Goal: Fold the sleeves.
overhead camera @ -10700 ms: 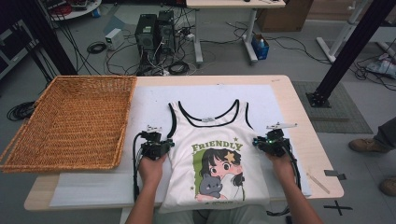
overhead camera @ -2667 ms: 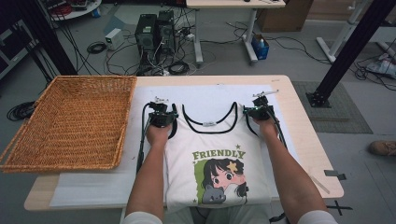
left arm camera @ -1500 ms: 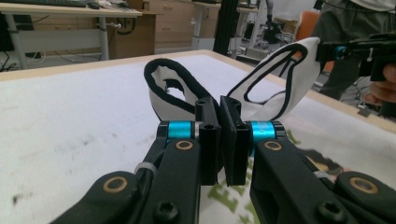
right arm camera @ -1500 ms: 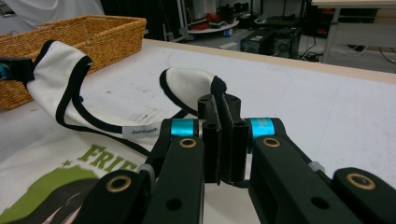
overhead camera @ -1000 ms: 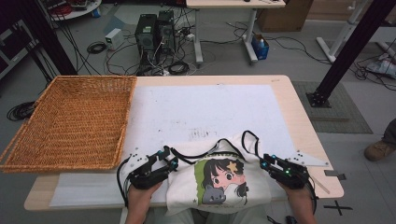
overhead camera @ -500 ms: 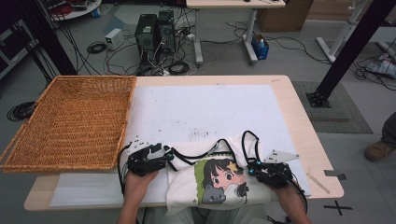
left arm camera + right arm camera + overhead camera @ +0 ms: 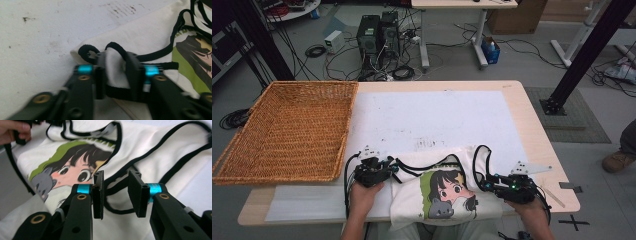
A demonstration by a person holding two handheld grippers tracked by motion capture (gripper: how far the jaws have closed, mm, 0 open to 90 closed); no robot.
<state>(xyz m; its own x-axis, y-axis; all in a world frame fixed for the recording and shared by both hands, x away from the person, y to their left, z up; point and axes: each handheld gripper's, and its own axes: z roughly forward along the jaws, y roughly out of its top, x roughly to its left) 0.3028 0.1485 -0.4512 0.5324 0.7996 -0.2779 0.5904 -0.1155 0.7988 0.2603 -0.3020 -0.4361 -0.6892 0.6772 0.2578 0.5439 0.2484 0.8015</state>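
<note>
A white sleeveless shirt (image 7: 447,192) with black trim and a cartoon girl print lies folded at the table's near edge. My left gripper (image 7: 392,172) sits at the shirt's left side. In the left gripper view its jaws have just been closing, and the left gripper (image 7: 116,56) is now shut on a bunched fold of the shirt (image 7: 150,37) with a black strap. My right gripper (image 7: 488,181) is at the shirt's right side. Its jaws have just been opening; the right gripper (image 7: 115,178) stands open over the shirt (image 7: 150,142), with a loop of black trim lying below the gap.
A large wicker basket (image 7: 287,130) fills the table's left side. A white mat (image 7: 427,115) covers the table beyond the shirt. The other hand (image 7: 12,131) appears at the top left of the right gripper view. The table's near edge lies just under both hands.
The shirt, earlier spread flat, now has its top folded down toward the near edge. In the last second the left gripper shifted slightly along the shirt's left fold; the right barely moved.
</note>
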